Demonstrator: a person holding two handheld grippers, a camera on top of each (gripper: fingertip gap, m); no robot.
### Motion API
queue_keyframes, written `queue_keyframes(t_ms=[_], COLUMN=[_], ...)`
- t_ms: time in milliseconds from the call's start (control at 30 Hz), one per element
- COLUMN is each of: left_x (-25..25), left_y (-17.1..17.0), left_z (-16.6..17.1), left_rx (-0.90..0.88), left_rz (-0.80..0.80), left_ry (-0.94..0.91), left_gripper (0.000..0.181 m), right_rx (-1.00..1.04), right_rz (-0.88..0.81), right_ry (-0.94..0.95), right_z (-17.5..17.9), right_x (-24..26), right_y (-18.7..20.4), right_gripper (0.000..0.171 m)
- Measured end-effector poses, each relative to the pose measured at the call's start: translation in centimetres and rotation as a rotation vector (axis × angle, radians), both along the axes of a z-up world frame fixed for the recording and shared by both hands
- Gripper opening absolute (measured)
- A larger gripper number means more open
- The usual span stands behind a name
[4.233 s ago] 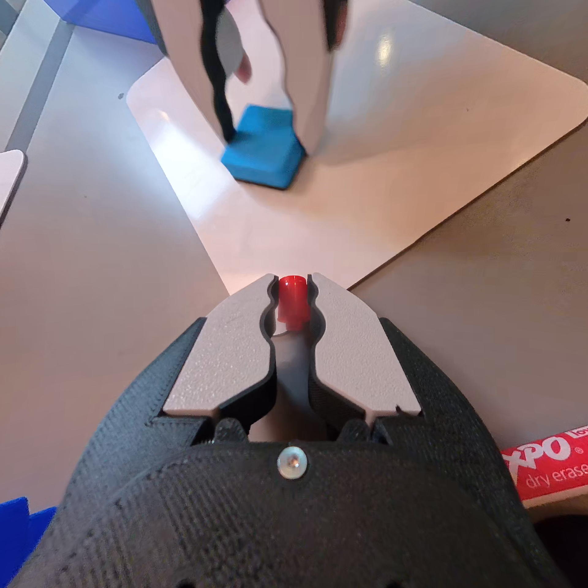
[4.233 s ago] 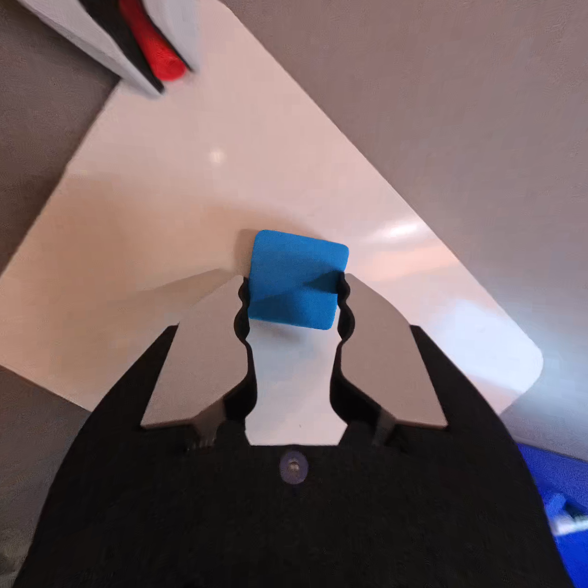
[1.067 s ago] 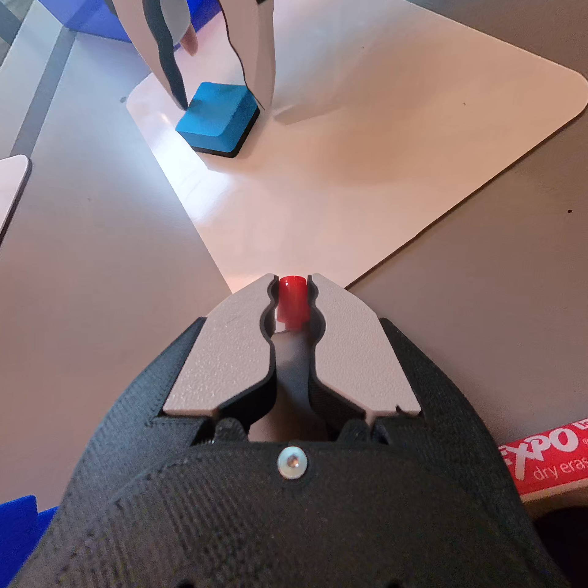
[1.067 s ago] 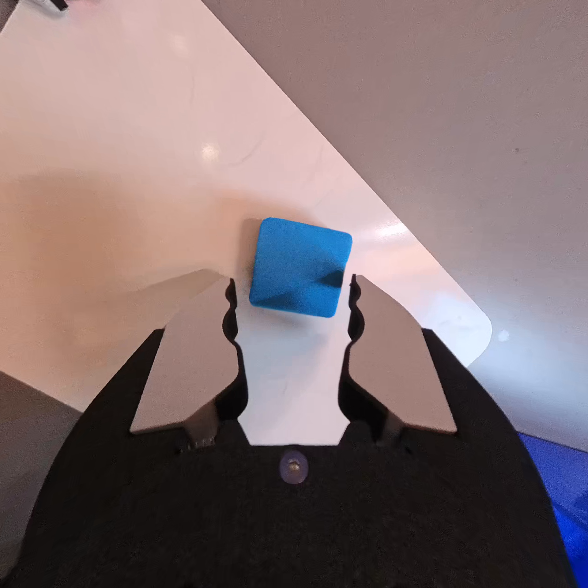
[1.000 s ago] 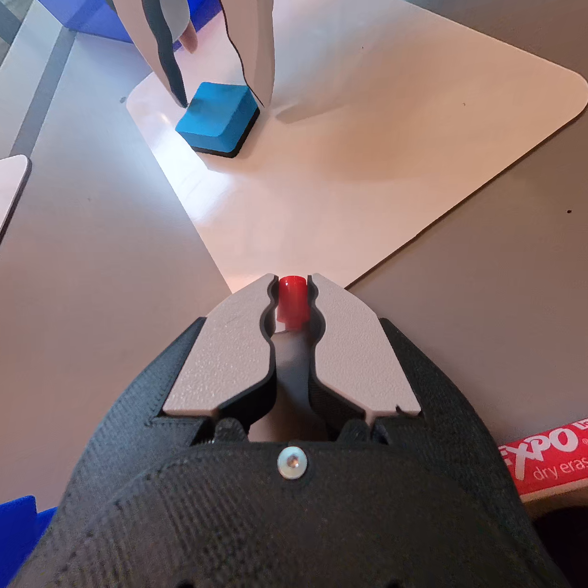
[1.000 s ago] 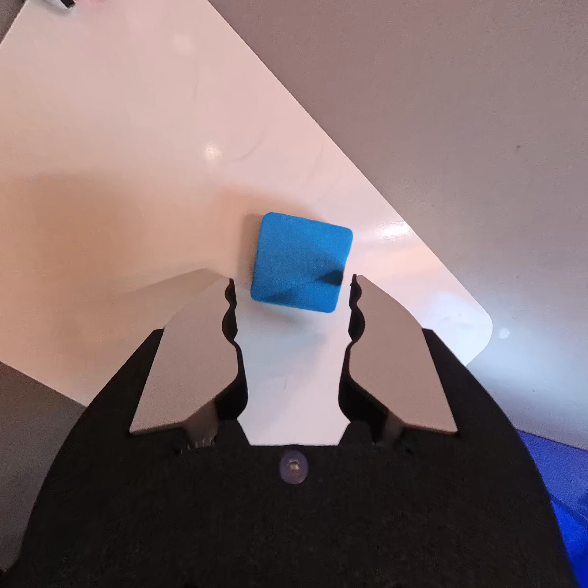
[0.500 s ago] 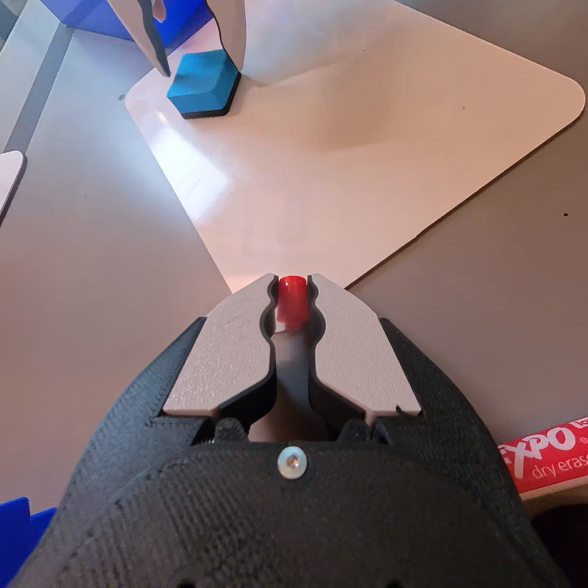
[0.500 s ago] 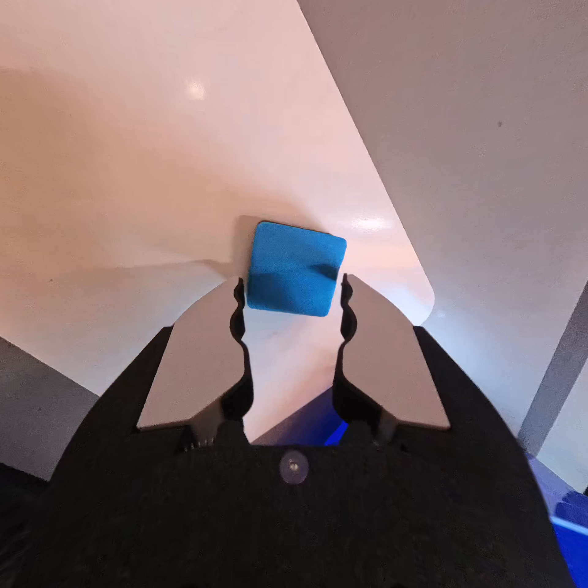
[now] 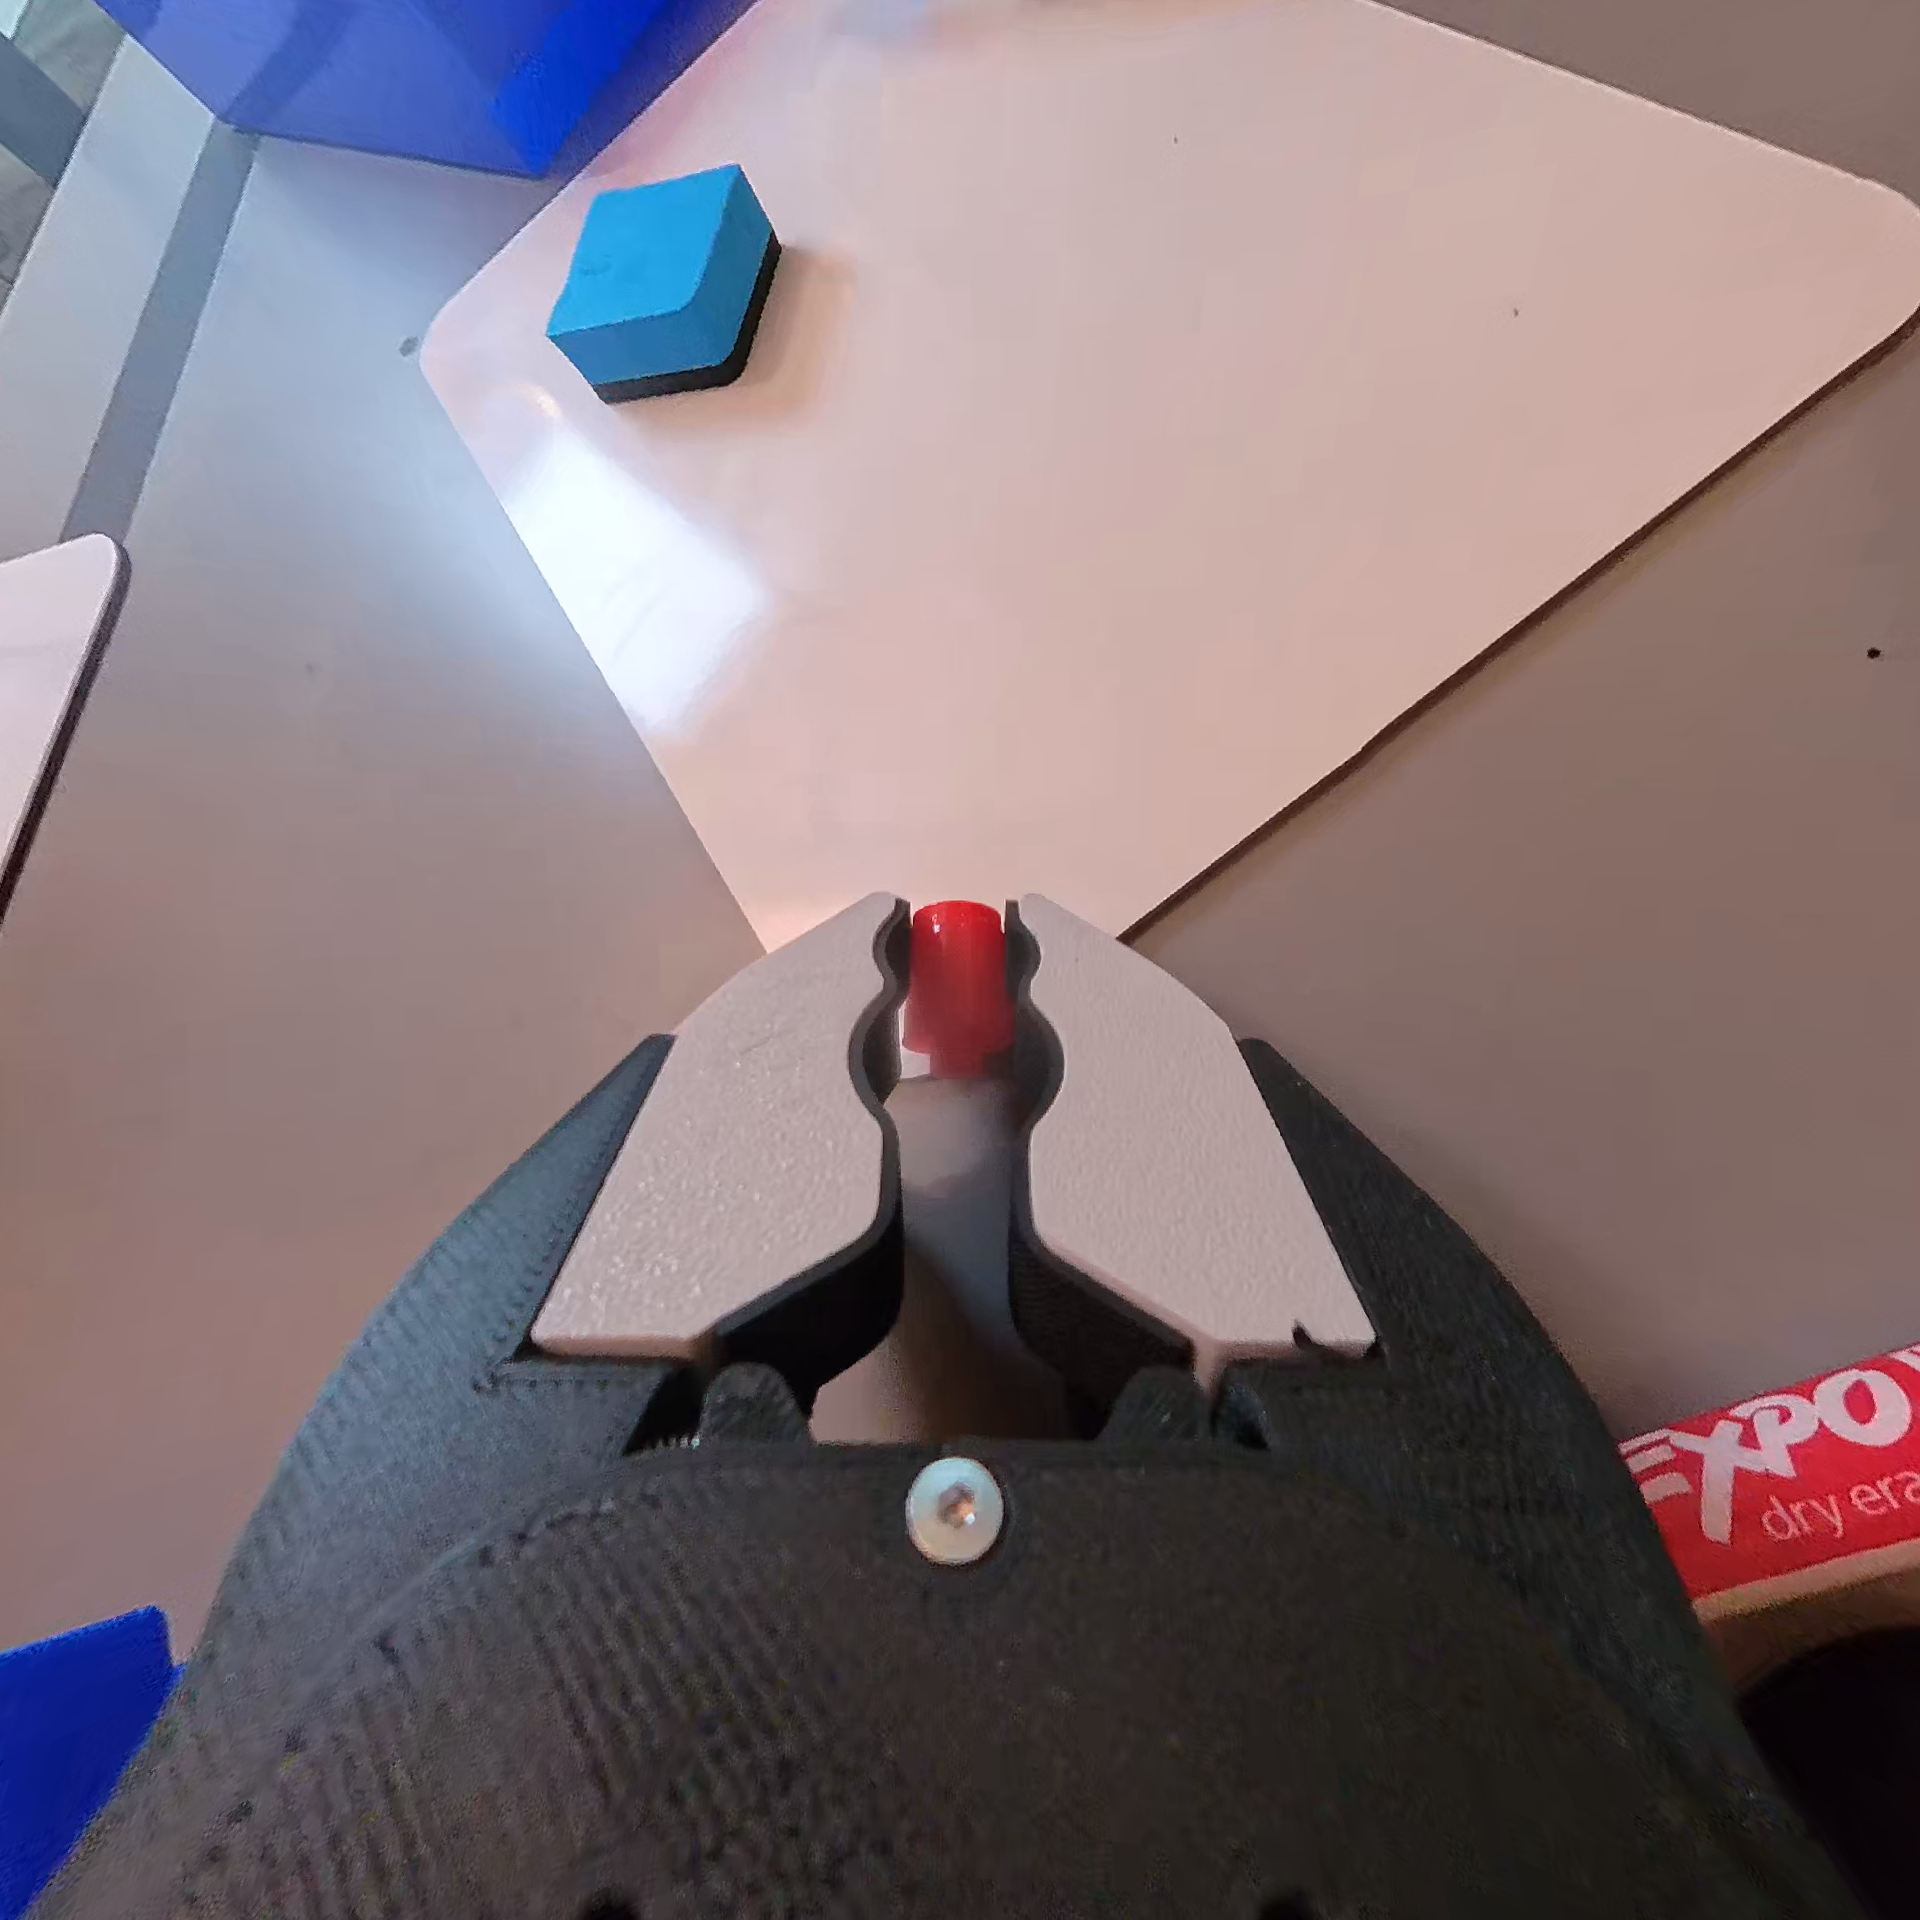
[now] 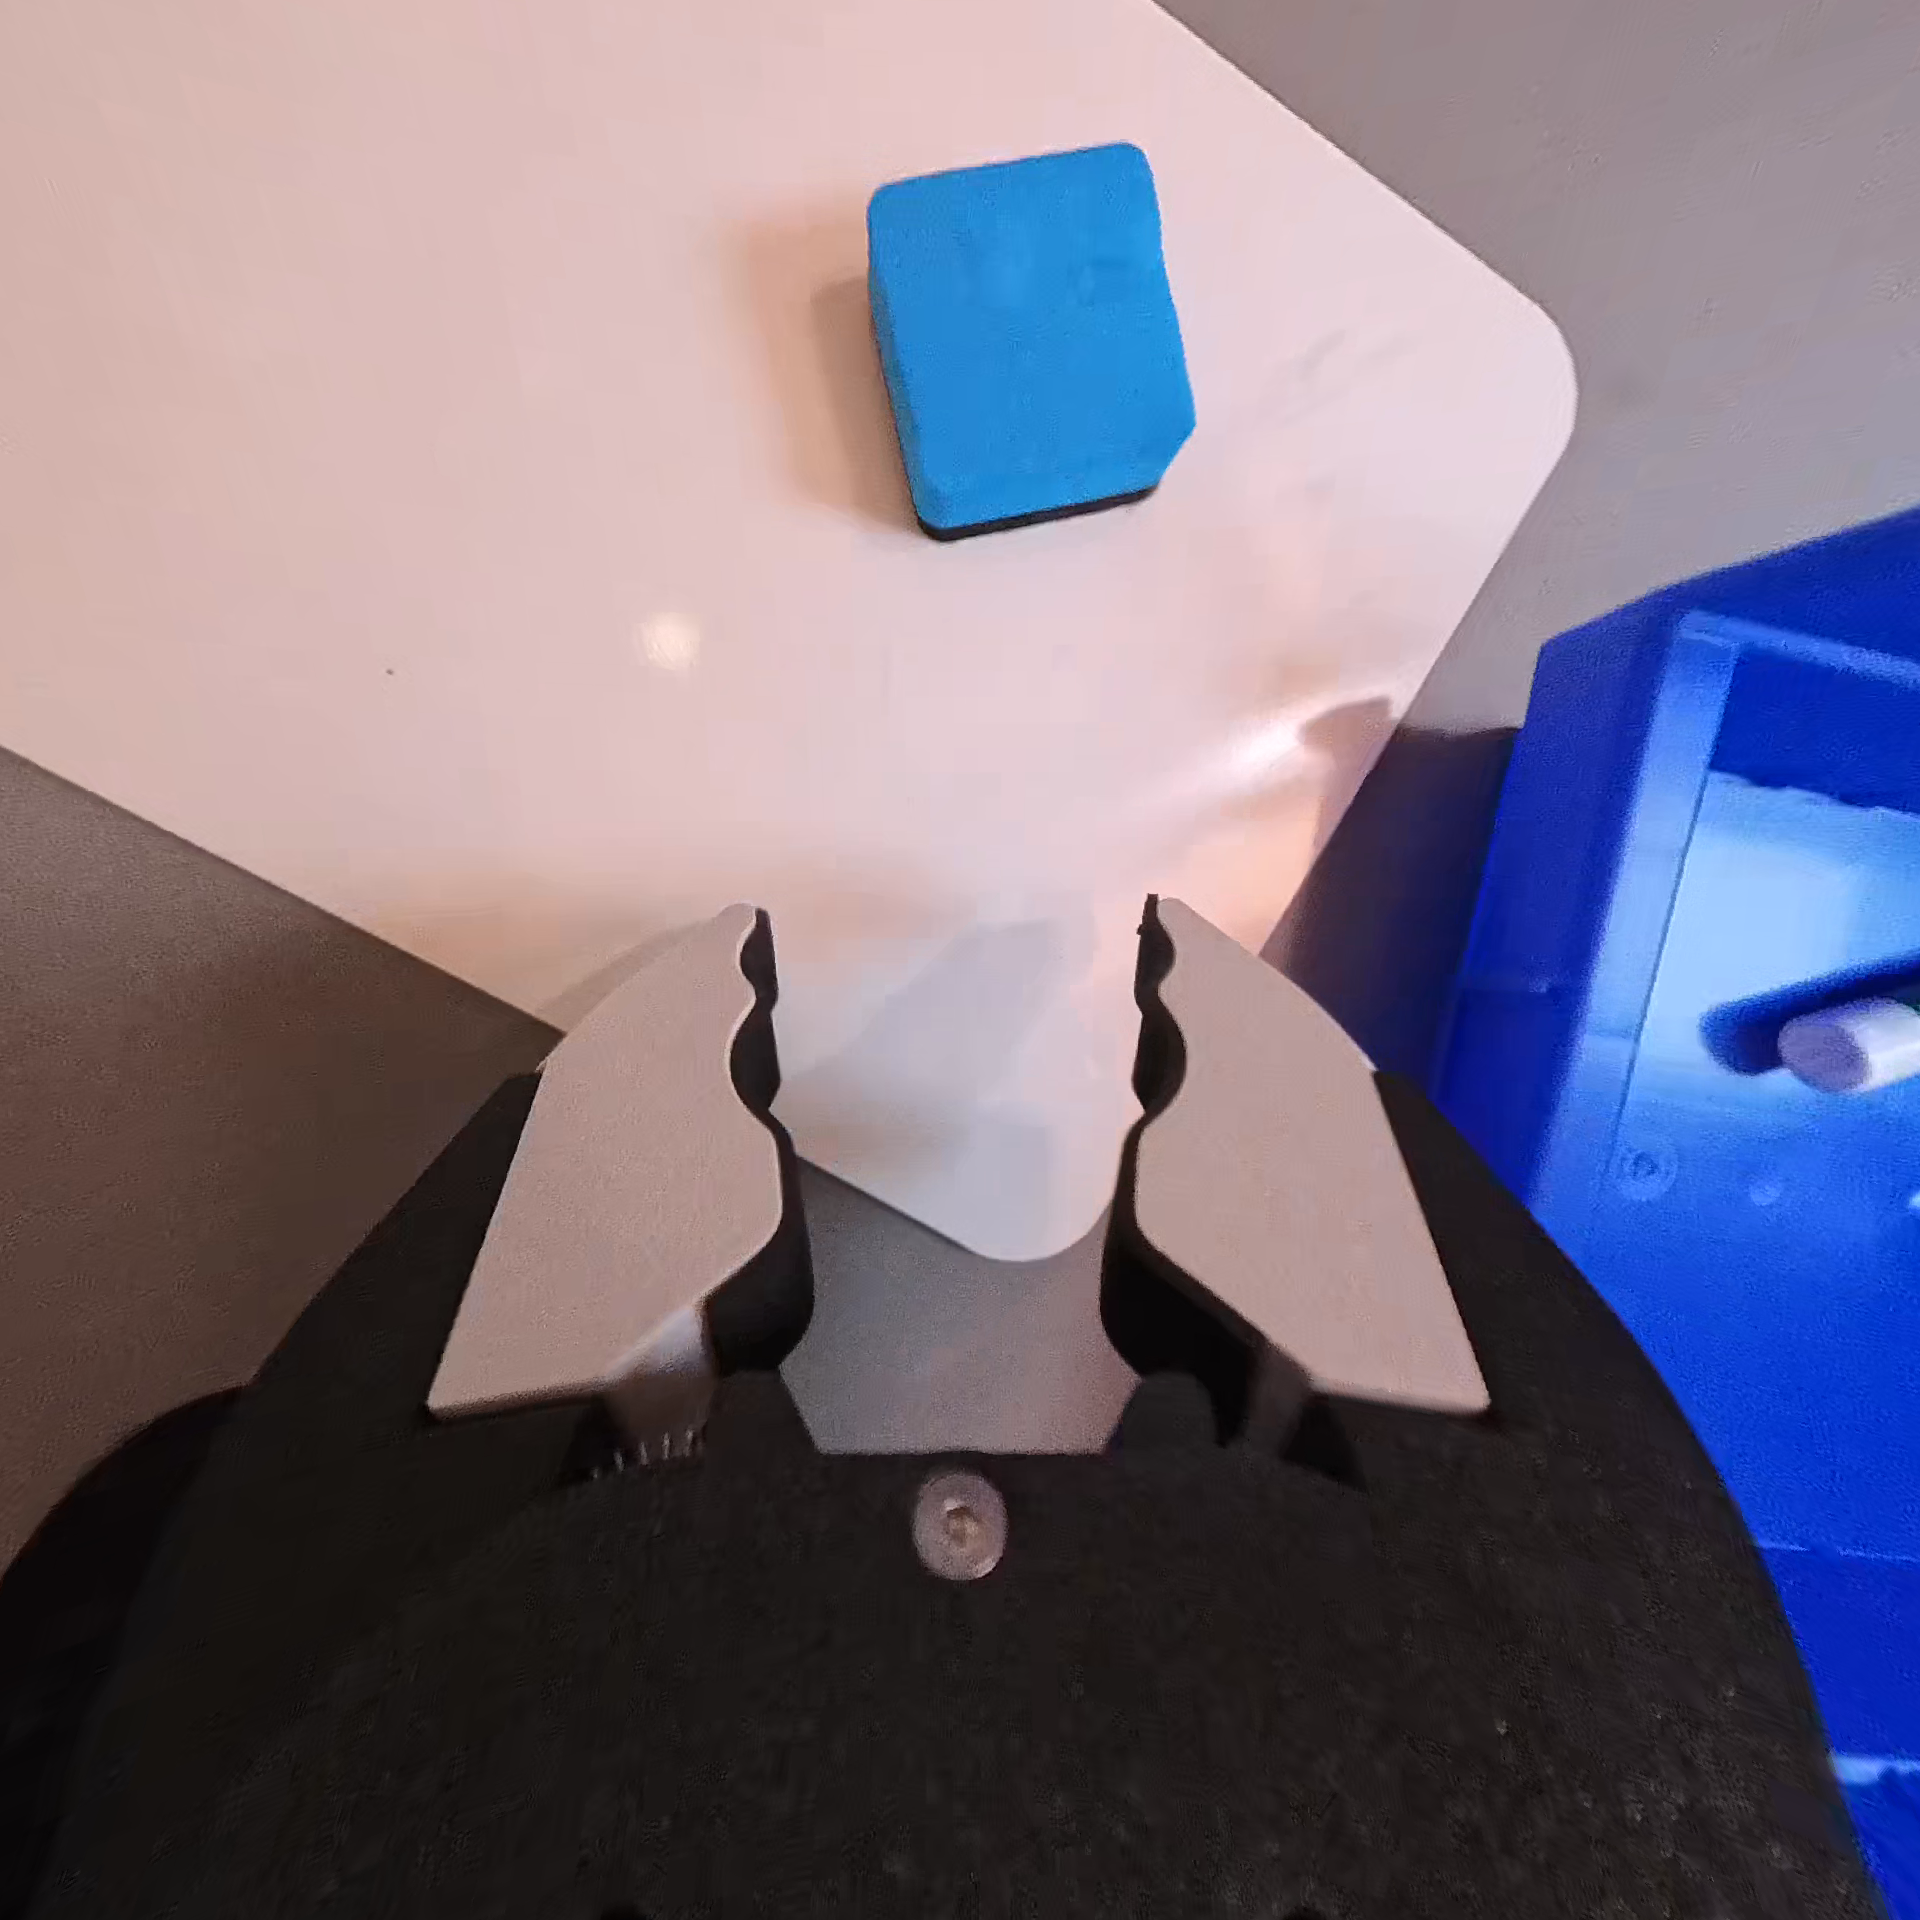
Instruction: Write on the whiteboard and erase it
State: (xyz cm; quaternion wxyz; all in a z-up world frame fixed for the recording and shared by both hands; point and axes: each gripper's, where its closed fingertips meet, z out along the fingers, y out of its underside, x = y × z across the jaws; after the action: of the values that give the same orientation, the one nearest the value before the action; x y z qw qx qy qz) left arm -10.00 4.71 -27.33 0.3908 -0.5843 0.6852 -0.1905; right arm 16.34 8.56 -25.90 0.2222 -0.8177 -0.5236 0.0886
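A white whiteboard [image 9: 1143,468] lies flat on the grey table and shows no marks. A blue eraser [image 9: 665,281] with a black felt base rests near the board's far left corner. My left gripper [image 9: 958,914] is shut on a red marker [image 9: 956,971] and hovers at the board's near corner. In the right wrist view the eraser [image 10: 1029,338] sits on the whiteboard [image 10: 416,468] well ahead of my right gripper [image 10: 956,920]. That gripper is open and empty, over the board's near edge.
A blue plastic bin [image 10: 1683,987] stands right of my right gripper, and it shows at the far left in the left wrist view [image 9: 416,83]. A red marker box [image 9: 1787,1475] lies at the right. A second white board's corner [image 9: 52,665] shows at the left.
My right gripper let go of the eraser, left it near the board's corner and drew back. It has left the left wrist view. My left gripper has stayed put with the marker.
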Motion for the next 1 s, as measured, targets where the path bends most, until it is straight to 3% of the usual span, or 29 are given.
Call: queue_keyframes(t_ms=[133,300,333,367,400,467,500,600,767,1000], left_x=[0.0,0.0,0.0,0.0,0.0,0.0,0.0,0.0,0.0,0.0], left_y=[0.1,0.1,0.1,0.1,0.0,0.0,0.0,0.0,-0.2,-0.2], left_z=[0.0,0.0,0.0,0.0,0.0,0.0,0.0,0.0,0.0,0.1], left_rx=[-0.01,-0.012,-0.01,-0.01,-0.012,-0.013,-0.013,-0.014,-0.012,-0.048], left_rz=[0.004,0.007,0.008,0.007,0.006,0.004,0.003,0.002,-0.008,-0.004], left_ry=[-0.004,-0.008,-0.007,-0.007,-0.009,-0.01,-0.011,-0.013,-0.012,-0.033], left_gripper=[0.017,0.017,0.017,0.017,0.017,0.017,0.017,0.017,0.017,0.017], right_rx=[0.046,0.089,0.088,0.075,0.063,0.092,0.118,0.108,0.049,-0.082], right_rz=[-0.002,0.114,0.133,0.153,0.181,0.206,0.216,0.259,0.276,0.268], right_ry=[0.077,0.045,0.01,-0.028,-0.042,-0.042,-0.027,-0.163,-0.252,-0.171], right_z=[0.3,0.3,-0.2,-0.7,-0.7,0.9,2.0,2.5,0.5,-0.1], right_x=[-0.9,-7.1,-8.1,-8.8,-9.7,-11.4,-12.3,-12.8,-12.8,-14.0], right_y=[0.4,3.5,4.3,4.9,5.5,7.5,8.7,11.4,13.7,13.4], right_gripper=[0.067,0.071,0.065,0.047,0.047,0.017,0.012,0.017,0.041,0.063])
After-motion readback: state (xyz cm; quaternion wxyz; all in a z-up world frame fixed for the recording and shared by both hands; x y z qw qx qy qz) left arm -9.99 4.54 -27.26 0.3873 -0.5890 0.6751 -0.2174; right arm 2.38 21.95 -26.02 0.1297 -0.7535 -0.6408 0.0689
